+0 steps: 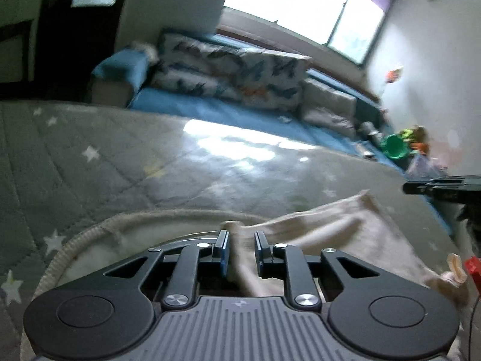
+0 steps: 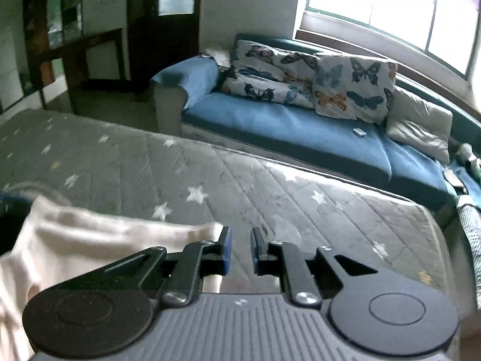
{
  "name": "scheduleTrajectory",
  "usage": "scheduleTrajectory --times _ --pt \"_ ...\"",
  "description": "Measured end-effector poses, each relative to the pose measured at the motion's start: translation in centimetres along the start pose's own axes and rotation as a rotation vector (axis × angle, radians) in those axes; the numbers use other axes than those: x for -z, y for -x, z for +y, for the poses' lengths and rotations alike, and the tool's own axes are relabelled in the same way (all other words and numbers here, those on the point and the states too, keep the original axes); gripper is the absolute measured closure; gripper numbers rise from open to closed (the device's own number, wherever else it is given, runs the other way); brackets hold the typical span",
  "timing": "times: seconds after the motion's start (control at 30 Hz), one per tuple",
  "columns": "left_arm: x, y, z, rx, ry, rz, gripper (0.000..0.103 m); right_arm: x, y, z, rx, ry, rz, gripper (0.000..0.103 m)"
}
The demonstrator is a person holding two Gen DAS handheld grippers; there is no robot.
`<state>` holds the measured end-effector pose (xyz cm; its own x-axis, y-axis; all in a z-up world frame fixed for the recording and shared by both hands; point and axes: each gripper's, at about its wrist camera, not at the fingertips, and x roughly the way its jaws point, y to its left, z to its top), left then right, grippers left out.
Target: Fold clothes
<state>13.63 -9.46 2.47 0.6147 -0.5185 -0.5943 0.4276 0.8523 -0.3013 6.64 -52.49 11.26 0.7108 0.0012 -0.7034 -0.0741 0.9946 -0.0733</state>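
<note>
Left hand-held gripper [image 1: 242, 251], jaws slightly parted, is straddling the cream garment [image 1: 330, 240], which is lying on the starred bed [image 1: 105, 156], stretching rightward. Right hand-held gripper [image 2: 240, 251], slightly parted over bare bed, is sitting just beside the garment's right end, nothing between its jaws.

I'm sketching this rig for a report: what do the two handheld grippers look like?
Both match: the left gripper and right gripper have black linkage arms with silver screws, blue-edged fingers, round black discs either side and a ribbed grey body with a small white mark.
</note>
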Motion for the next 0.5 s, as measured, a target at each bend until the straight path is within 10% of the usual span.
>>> scheduleTrajectory --times 0.5 --pt "8.1 4.7 -12.1 0.153 -0.574 0.052 0.08 10.8 10.3 5.4 -0.19 0.103 0.054 0.077"
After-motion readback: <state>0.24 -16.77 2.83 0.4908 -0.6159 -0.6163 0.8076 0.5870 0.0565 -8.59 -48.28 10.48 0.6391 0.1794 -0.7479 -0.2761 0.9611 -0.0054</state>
